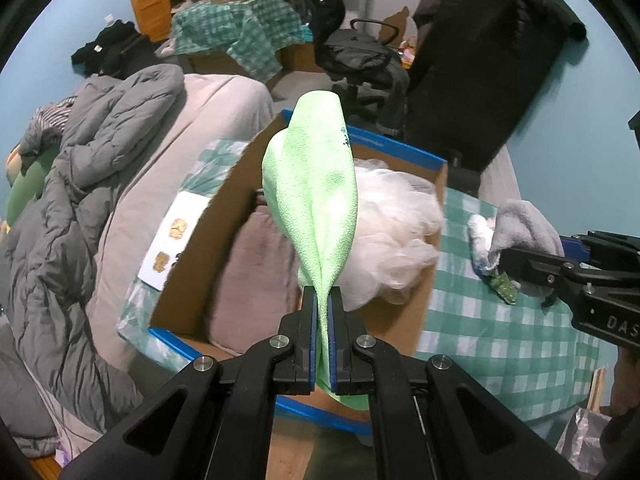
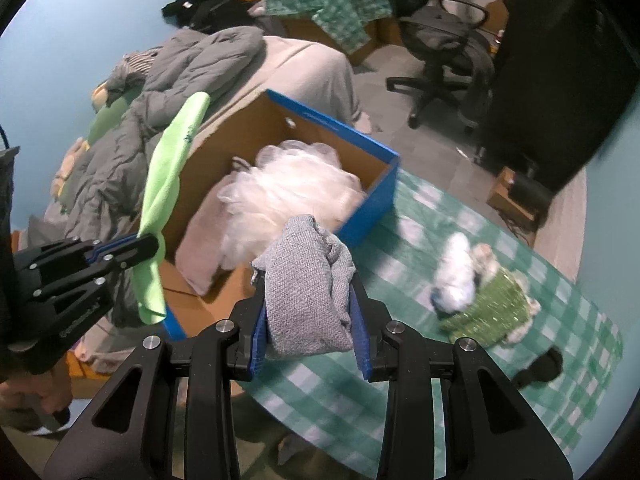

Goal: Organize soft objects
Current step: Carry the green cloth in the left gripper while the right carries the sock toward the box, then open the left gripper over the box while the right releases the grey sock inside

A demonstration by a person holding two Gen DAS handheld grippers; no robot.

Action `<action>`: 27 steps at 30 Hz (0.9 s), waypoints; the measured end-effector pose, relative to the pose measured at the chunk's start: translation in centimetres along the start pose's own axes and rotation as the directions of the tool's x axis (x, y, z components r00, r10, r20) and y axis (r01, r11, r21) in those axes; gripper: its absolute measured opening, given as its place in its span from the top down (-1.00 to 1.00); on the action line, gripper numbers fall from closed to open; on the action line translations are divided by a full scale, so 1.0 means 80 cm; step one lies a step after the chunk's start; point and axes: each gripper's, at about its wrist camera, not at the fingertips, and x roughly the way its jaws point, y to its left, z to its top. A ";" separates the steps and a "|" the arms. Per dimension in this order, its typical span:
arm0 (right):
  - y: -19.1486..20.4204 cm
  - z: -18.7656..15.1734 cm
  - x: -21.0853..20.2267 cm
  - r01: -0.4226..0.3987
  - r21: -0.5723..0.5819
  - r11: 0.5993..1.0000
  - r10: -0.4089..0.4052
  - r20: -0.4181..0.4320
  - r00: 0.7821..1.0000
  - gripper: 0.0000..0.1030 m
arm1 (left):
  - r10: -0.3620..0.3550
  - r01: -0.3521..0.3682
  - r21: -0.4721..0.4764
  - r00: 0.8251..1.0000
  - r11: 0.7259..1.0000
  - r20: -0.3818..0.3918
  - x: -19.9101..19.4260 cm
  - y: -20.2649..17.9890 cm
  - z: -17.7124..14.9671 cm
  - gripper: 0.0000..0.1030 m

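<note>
Far left, at nine o'clock in both wrist views: a grey quilted duvet [image 1: 80, 184] heaped on the bed [image 1: 224, 104]. Next, toward centre: a blue-rimmed cardboard box [image 2: 372, 204] standing on the green checked cloth [image 2: 500, 248], open at the top, holding a pinkish folded fabric [image 1: 256, 280] on its nine o'clock side and a white fluffy mesh bundle [image 2: 296, 184] at its three o'clock side. Over the box in the left wrist view: the left gripper [image 1: 325, 300], jaws pressed together, pinching a light green cloth [image 1: 316, 184] that stands up toward twelve o'clock from the pads. Right of that: the right gripper [image 2: 310, 300], jaws part-closed, clamped on a bunched grey knit cloth [image 2: 308, 280], held above the checked cloth at the box's blue corner, about five o'clock from it. Further right, at three o'clock in the right wrist view: a soft toy in a green sparkly garment [image 2: 484, 304] lying on the checked cloth, well apart from the box, blurred. Up at one o'clock: a black office chair [image 2: 444, 48] on the floor.
</note>
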 end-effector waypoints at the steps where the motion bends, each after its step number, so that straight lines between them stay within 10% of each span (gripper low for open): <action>1: 0.004 0.002 0.003 -0.004 -0.005 1.000 0.004 -0.001 1.000 0.34 | 0.002 -0.002 -0.004 1.000 1.000 -0.002 0.002 0.004 0.000 0.92; 27: 0.085 -0.004 0.111 -0.096 -0.013 0.995 0.094 -0.141 0.986 0.26 | -0.008 0.008 0.001 0.993 1.000 -0.118 0.078 0.057 -0.006 0.70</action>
